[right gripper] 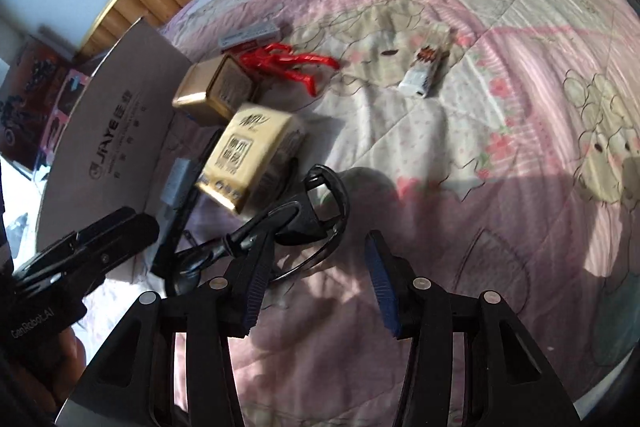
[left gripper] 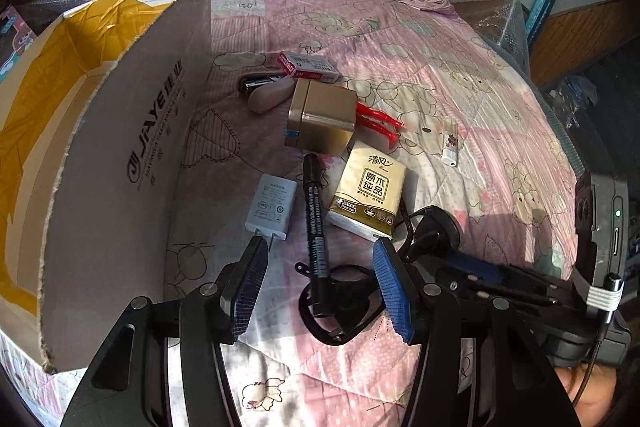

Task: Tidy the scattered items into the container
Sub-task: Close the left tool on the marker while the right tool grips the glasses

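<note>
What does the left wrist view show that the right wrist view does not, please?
Only the left wrist view shows the cardboard box's yellow-lined inside and the pale oval case. Only the right wrist view shows the left gripper's body from outside. Both show the tissue pack, gold tin, red clip, black marker and quilt.

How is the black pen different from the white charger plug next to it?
The black marker pen is long, thin and dark; the white charger plug is short, flat, boxy and pale. The marker pen's near end lies between the left gripper's open fingers; the charger plug sits beside the left finger, prongs toward it. Both lie flat on the pink quilt by the cardboard box, and both carry small print.
</note>
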The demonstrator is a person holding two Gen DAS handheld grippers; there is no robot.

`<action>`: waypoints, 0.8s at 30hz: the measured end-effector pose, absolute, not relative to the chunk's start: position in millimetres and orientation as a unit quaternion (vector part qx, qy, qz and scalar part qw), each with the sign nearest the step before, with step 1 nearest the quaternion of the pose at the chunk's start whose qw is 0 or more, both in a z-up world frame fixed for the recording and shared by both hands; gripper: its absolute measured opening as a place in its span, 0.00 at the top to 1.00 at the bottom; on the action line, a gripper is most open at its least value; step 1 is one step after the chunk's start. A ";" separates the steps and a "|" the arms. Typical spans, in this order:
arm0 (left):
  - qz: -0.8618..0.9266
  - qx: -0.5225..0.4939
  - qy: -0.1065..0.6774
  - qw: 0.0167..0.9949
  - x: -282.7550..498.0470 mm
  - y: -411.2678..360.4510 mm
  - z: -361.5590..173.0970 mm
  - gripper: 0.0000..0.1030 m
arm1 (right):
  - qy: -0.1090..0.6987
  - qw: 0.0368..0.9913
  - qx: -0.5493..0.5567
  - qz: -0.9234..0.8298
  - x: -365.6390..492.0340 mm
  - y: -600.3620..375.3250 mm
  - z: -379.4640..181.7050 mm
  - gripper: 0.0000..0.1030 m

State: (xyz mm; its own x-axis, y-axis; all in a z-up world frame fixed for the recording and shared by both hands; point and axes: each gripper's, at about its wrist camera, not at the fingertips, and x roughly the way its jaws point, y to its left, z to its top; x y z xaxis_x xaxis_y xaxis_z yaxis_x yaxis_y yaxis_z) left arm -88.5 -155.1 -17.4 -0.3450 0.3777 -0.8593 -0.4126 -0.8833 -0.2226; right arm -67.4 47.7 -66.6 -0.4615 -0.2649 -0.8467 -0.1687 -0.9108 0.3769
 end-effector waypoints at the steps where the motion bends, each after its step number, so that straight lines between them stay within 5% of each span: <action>1: 0.814 -0.527 0.016 0.245 -91.5 -151.9 -23.4 0.45 | -0.226 0.027 0.521 -0.823 -70.9 55.8 -67.9 0.50; 8: 0.797 -0.555 0.004 0.240 -112.9 -145.5 -53.2 0.46 | -0.269 0.077 0.547 -0.789 -80.6 31.3 -75.2 0.42; 14: 0.799 -0.555 -0.001 0.231 -126.1 -157.8 -65.5 0.80 | -0.224 0.050 0.534 -0.813 -102.5 10.1 -71.4 0.36; 21: 0.797 -0.554 -0.023 0.239 -122.0 -173.4 -60.6 0.86 | -0.155 0.045 0.534 -0.830 -104.0 10.9 -59.0 0.57; 24: 0.796 -0.553 -0.029 0.242 -113.2 -181.8 -53.3 0.86 | -0.140 0.029 0.538 -0.831 -101.1 23.4 -53.5 0.58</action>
